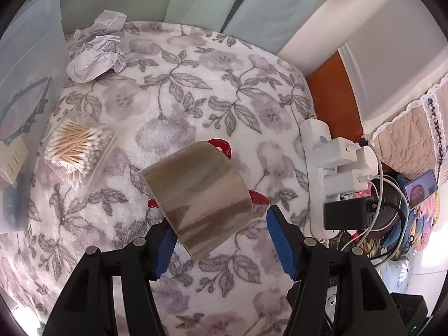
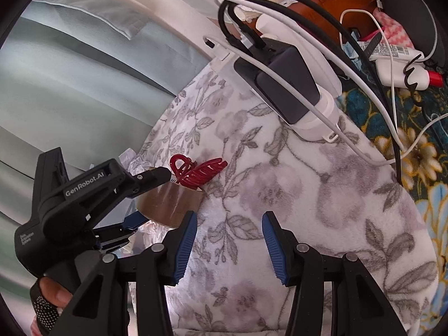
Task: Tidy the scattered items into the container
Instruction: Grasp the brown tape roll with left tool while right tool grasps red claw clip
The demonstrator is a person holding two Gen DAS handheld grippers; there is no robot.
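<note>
Tape roll [image 1: 197, 196] between spread left claw [image 1: 221, 240] fingers

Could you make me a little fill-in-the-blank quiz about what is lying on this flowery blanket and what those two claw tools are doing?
1. The roll of brown packing tape hangs on one finger of the ____ gripper.
2. The hair claw clip behind the tape is ____ in colour.
3. The bundle of wooden-stick cotton swabs lies in a clear ____ bag.
4. The right gripper holds ____; its jaws stand apart.

Missing words: left; red; plastic; nothing
</note>
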